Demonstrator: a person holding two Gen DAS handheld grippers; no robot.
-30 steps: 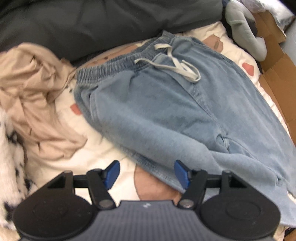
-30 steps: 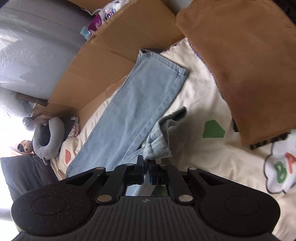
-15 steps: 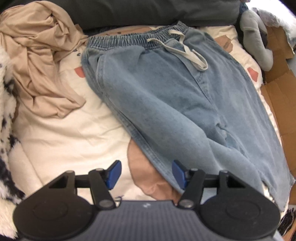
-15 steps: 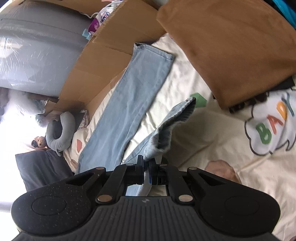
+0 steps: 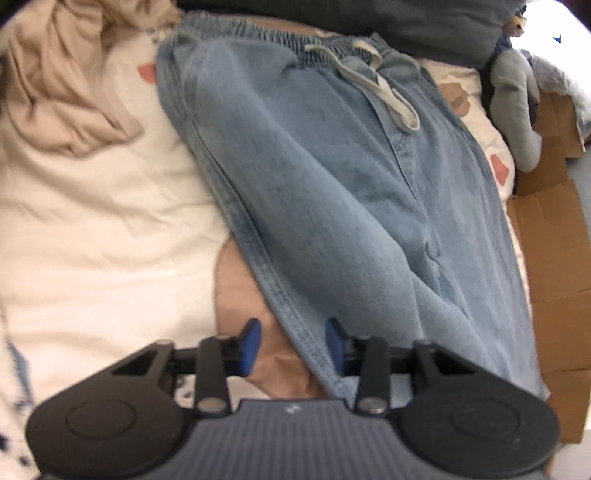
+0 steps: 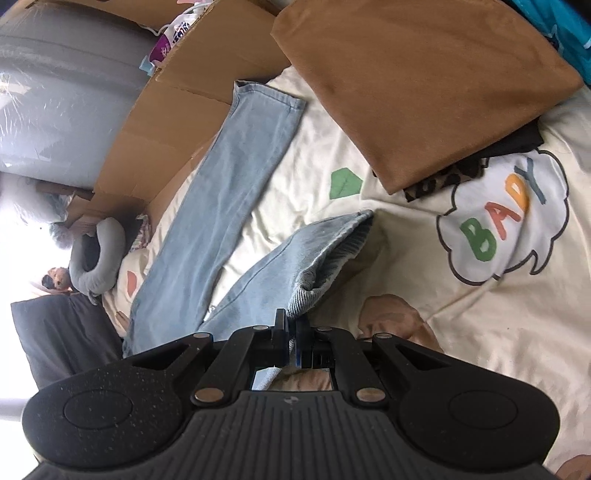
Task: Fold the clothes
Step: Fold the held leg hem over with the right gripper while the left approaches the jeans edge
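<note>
Light blue jeans [image 5: 351, 184] with a white drawstring lie spread on the bed sheet [image 5: 92, 221]. In the left wrist view my left gripper [image 5: 294, 345] hangs low over their left side seam. Its jaws are closing, the denim edge runs between the blue pads [image 5: 253, 345], and a gap still shows. In the right wrist view my right gripper [image 6: 293, 334] is shut on the hem of one jeans leg [image 6: 306, 254], lifted and bunched off the sheet. The other leg [image 6: 229, 177] lies flat and straight towards the cardboard.
A crumpled beige garment [image 5: 62, 74] lies left of the jeans, with a dark pillow [image 5: 369, 18] behind the waistband. A grey neck pillow [image 5: 517, 110] and cardboard [image 5: 554, 240] border the bed's edge. A folded brown garment [image 6: 424, 81] rests by a "BABY" print [image 6: 498, 221].
My left gripper has sunk towards the jeans' side seam and its jaws have narrowed around the edge. My right gripper has carried the held leg hem across the sheet, away from the flat leg.
</note>
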